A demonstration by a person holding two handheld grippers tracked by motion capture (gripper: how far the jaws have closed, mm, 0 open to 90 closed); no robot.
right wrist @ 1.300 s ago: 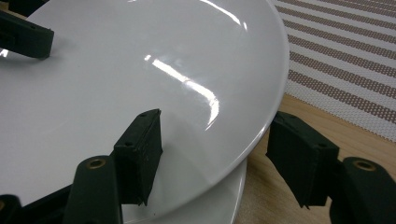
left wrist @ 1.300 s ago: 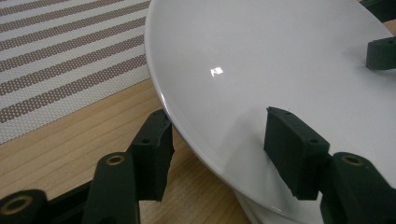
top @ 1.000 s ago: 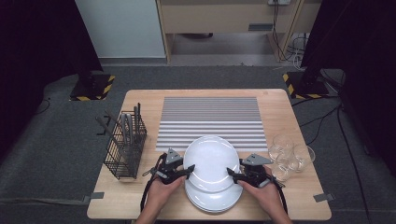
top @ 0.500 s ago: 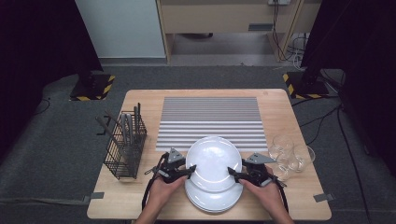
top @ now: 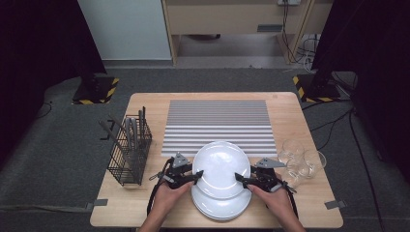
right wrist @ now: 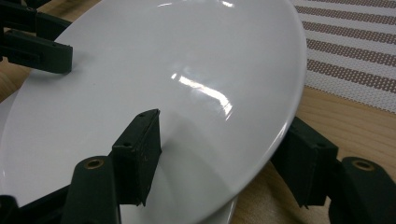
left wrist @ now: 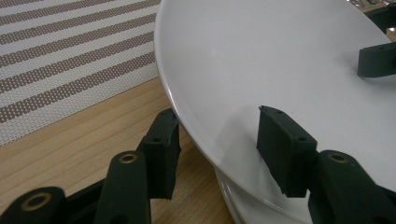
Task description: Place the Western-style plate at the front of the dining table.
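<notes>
Left gripper [top: 197, 176] and right gripper [top: 239, 178] each clamp opposite rims of the top plate [top: 221, 169], raised just above the plate stack [top: 220, 209].

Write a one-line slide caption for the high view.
Both grippers, left and right, grip opposite rims of the top plate above the plate stack, beside a striped mat.

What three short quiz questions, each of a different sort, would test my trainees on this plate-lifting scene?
1. True or false: both tongs grip the rim of the top round white ceramic plate.
2. What lies under that plate? A) more white plates B) a towel C) a tray
3. Fill in: the black wire cutlery basket stands on the table's ____ side.

Key: 1 true: left tongs, right tongs. 2 A: the stack of white plates. 3 left.
</notes>
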